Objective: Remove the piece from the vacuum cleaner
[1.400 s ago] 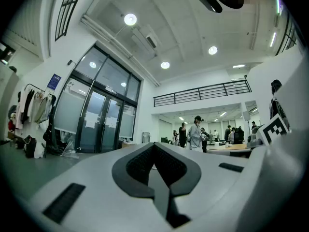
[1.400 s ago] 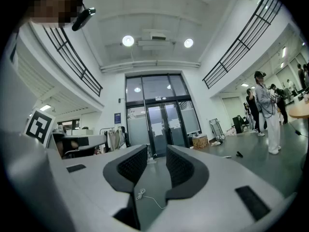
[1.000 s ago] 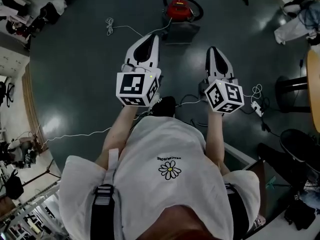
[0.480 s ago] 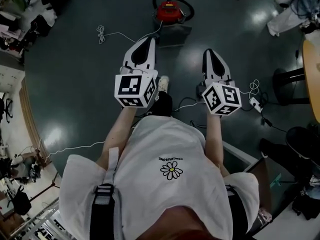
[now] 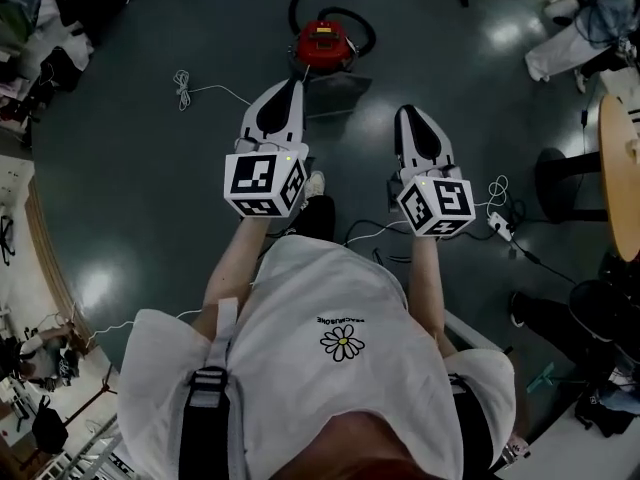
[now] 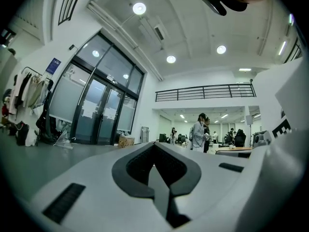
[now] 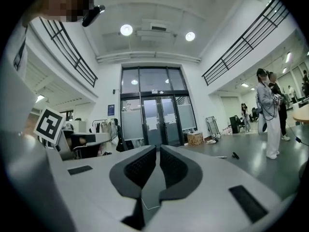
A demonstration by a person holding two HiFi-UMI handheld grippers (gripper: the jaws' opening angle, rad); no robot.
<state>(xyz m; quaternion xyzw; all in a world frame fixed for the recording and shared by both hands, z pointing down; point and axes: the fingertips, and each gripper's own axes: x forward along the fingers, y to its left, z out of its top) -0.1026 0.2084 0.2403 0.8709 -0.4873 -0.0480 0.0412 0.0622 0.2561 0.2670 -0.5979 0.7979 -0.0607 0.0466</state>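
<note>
- Both grippers have come nearer the red vacuum cleaner [image 5: 324, 41] since the earlier frame; in the head view it now sits lower, closer to the jaw tips.
- Left gripper [image 5: 291, 84]: its jaws are clenched together, the dark pads meeting at the tip, with nothing between them, as the left gripper view [image 6: 153, 145] shows.
- Right gripper [image 5: 408, 111]: its jaws are also pressed closed, only a thin slit showing between the pads and nothing in it, as seen in the right gripper view [image 7: 158, 148].
- The vacuum cleaner stands on the dark floor [image 5: 160, 188] ahead of the jaws, apart from both, just right of the line the left jaws point along and left of the right jaws' line.
- A black hose [image 5: 293, 13] loops round beyond the vacuum cleaner, on the far side from the jaws.
- A grey flat thing [image 5: 337, 93] lies on the near side of the vacuum cleaner, between the two sets of jaw tips.
- A white cable [image 5: 183, 83] lies on the floor to the left of the left jaws.
- Beyond the right jaws stand glass doors [image 7: 154, 117], with a standing person [image 7: 268, 115] to their right.
</note>
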